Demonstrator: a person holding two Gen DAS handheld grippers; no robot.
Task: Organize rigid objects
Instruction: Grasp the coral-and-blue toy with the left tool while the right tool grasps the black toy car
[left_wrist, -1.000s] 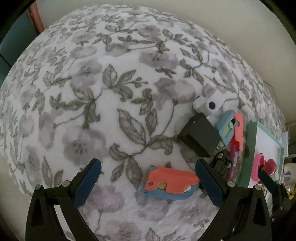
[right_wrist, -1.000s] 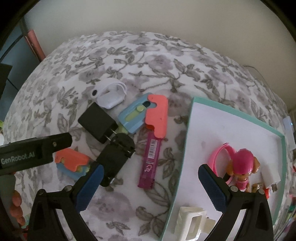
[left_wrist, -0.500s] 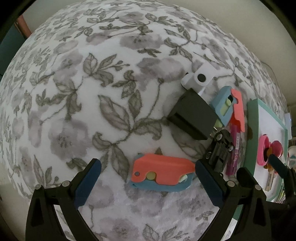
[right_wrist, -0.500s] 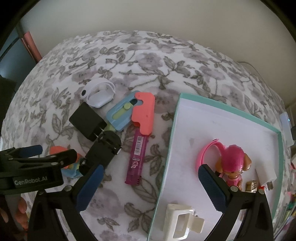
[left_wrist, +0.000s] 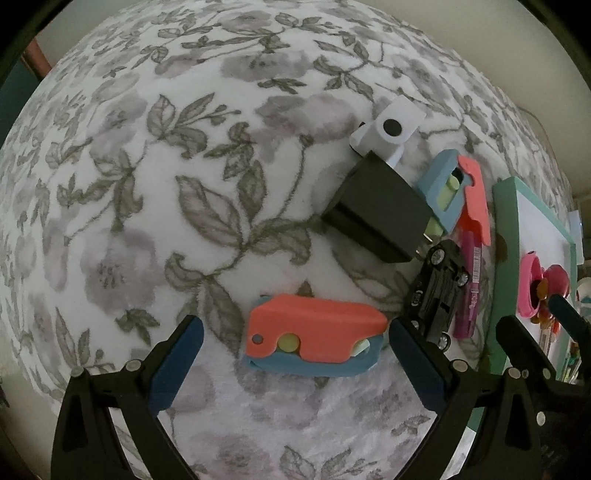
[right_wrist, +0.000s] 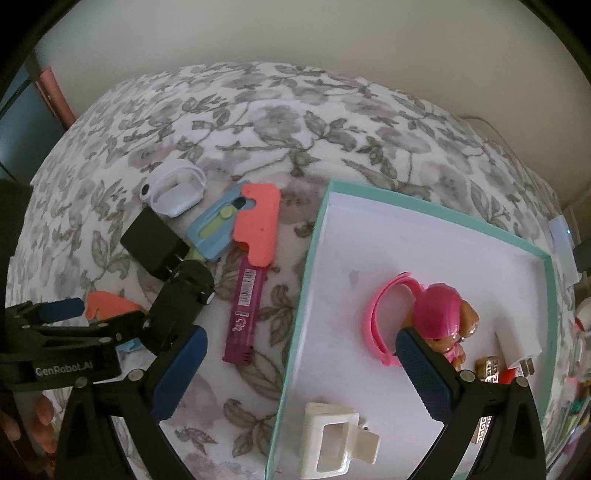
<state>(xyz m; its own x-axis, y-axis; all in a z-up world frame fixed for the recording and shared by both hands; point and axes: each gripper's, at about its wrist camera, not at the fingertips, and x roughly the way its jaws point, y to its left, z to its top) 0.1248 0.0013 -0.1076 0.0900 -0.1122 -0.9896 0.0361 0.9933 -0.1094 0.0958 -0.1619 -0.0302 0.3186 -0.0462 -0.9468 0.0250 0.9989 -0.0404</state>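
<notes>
Your left gripper has its jaws wide apart, straddling the coral-and-blue folding toy knife that lies flat on the floral bedspread; the pick-up step looks to be in hand. Next you would lower, centre the knife between the pads, and close across its narrow width, keeping clear of the black toy car just beside the right pad. Your right gripper holds nothing, jaws apart, over the near edge of the teal-rimmed tray, where a pink pup figure and a white hair claw already sit. The tray's right side is crowded and cut off; those small items are hard to identify.
</notes>
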